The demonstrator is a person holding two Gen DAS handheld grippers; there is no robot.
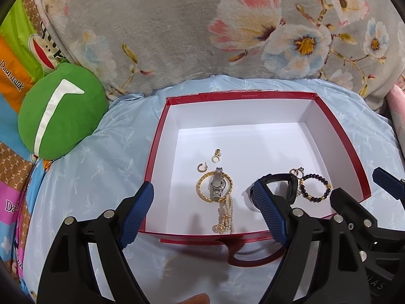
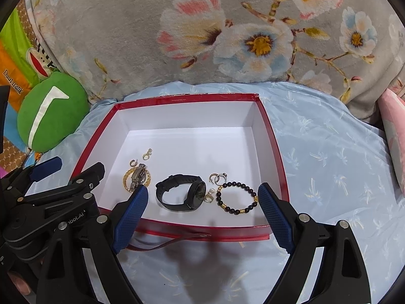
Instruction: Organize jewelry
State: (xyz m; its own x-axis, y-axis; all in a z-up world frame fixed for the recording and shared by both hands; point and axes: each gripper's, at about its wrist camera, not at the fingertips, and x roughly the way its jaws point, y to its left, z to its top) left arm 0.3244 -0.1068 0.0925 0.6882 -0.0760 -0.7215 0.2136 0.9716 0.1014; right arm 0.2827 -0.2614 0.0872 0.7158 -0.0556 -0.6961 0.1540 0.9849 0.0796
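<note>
Jewelry everywhere you look inside the red box (image 1: 339,136), which sits on a pale blue sheet (image 1: 83,162) with its white floor facing up. And here are both claws, hovering over the near rim! The left gripper (image 1: 202,210) is spread wide, nothing between its blue pads (image 1: 138,212). The right gripper (image 2: 202,217) is just as wide, gripping nothing, and its tips hang above the front wall of the box.

Over on the left side of the box, a gold bangle (image 1: 202,186) lies flat with a silver watch (image 1: 217,185) laid right across it, the two touching. Just below them, a pearl strand (image 1: 225,215) trails toward the near wall. Beyond the bangle, a small hoop earring (image 1: 202,167) and a gold drop earring (image 1: 216,155) sit close together, apart from the rest.

Now the middle: a black watch (image 2: 182,193) stands on its edge, strap looped, dial turned to the right. A small pearl earring (image 2: 209,194) rests against its dial side. Just to the right of that, a black bead bracelet (image 2: 236,197) with gold spacers lies flat in a ring, and a pair of silver rings (image 2: 217,177) sits just behind it, near the watch.

Off the box, a green plush (image 1: 60,111) rests at the left on the sheet's edge, against a colourful printed cover (image 1: 15,76). A grey floral blanket (image 1: 177,25) fills the background behind the box. A red strap (image 2: 172,240) curls out from under the box's front.
</note>
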